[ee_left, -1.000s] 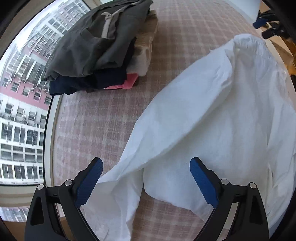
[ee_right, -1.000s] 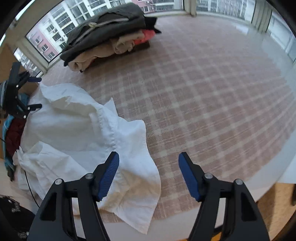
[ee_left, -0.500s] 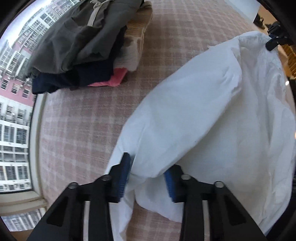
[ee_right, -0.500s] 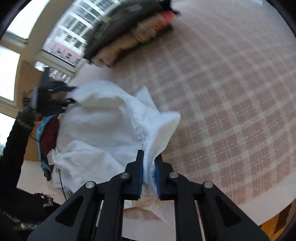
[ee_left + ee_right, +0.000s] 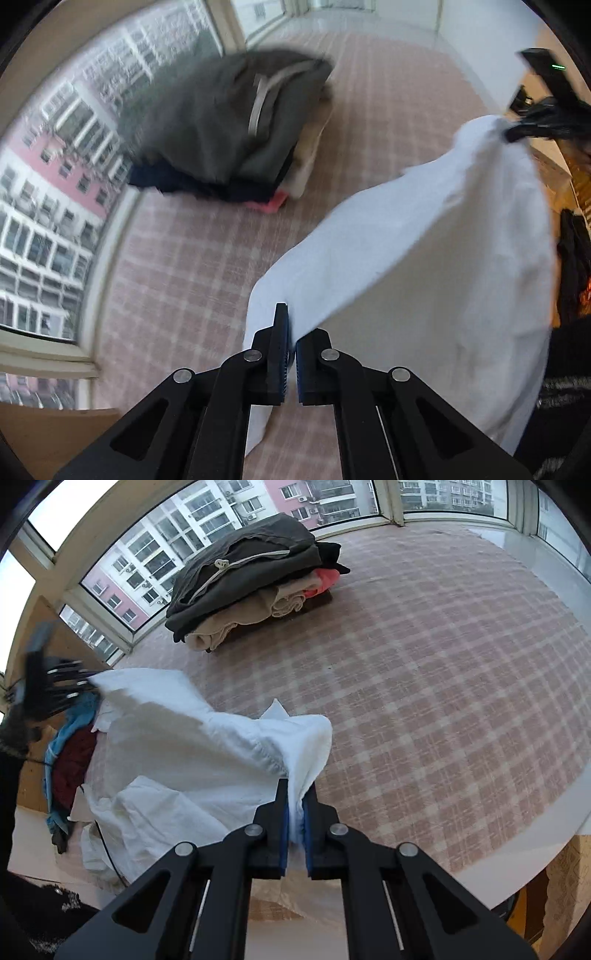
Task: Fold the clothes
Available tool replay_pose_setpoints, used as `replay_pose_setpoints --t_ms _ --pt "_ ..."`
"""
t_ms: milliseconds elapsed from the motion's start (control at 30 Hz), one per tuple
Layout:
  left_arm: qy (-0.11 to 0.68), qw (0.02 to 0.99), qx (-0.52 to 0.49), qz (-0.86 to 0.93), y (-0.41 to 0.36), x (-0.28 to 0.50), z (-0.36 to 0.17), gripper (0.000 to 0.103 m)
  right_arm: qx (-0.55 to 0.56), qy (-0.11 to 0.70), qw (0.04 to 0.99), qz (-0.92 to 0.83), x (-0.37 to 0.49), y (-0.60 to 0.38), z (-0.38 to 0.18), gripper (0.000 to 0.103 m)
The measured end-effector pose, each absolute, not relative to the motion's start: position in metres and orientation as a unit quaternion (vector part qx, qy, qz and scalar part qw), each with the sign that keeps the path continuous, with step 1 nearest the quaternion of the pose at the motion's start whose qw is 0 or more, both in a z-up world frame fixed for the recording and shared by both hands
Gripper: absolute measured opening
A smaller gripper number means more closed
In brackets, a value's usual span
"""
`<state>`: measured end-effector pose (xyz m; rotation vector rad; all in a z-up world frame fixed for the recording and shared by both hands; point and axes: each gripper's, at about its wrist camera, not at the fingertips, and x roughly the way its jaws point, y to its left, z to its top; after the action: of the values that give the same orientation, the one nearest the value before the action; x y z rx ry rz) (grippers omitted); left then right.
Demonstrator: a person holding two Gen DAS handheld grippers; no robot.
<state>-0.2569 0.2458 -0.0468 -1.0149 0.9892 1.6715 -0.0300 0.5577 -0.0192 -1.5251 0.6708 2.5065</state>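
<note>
left hand-held gripper (image 5: 290, 354): jaws nearly together, blue pads pinching an edge of the white garment (image 5: 424, 266); also caught in the right wrist view at far left (image 5: 55, 690), blurred, gripping a far corner of the cloth
right hand-held gripper (image 5: 295, 819): jaws drawn close, clamped on a bunched fold of the white garment (image 5: 177, 760); seen from the left wrist view as a dark blurred shape at the upper right (image 5: 543, 125), fingers hard to make out
white garment: lifted and stretched between the two grippers above the near-left part of the bench; lower folds trailing on the bench near its edge
bench (image 5: 424, 686): covered in a pink and cream checked cloth
stack of folded clothes (image 5: 251, 579): at the far side of the bench by the window, well apart from the white garment; grey piece with a pale drawstring on top, beige, dark and coral layers under it
hard to make out: left wrist view smeared by motion, stack (image 5: 229, 129) soft-edged; cloth held inside the left jaws barely visible
only in right wrist view: blue and dark red clothes (image 5: 70, 757) beyond the bench's left edge, partly hidden by the white garment
cut off: garment's lower hem behind the gripper bodies in both views
</note>
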Motion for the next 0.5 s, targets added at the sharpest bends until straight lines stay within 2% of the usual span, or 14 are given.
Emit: replay_pose_setpoints --t_ms 133,300,433,467,500 --pt "0.407 0.46 -0.376 0.694 0.221 -0.209 0.006 0.003 -0.504 0.215 0.081 0.833 -0.03 0.554 -0.017 0.006" --pt "0.414 0.464 -0.349 0.701 0.194 -0.139 0.03 0.003 -0.504 0.203 0.085 0.835 -0.029 0.547 -0.011 0.006" --pt "0.405 0.491 -0.387 0.667 0.182 -0.087 -0.009 0.003 -0.503 0.196 0.083 0.838 -0.023 0.548 -0.009 0.006" --pt "0.402 0.497 -0.401 0.657 0.18 -0.075 -0.022 0.008 -0.505 0.193 0.082 0.837 -0.022 0.548 -0.011 0.006" --pt "0.41 0.486 -0.397 0.661 0.178 -0.072 -0.031 0.008 -0.508 0.189 0.082 0.836 -0.02 0.547 -0.013 0.006"
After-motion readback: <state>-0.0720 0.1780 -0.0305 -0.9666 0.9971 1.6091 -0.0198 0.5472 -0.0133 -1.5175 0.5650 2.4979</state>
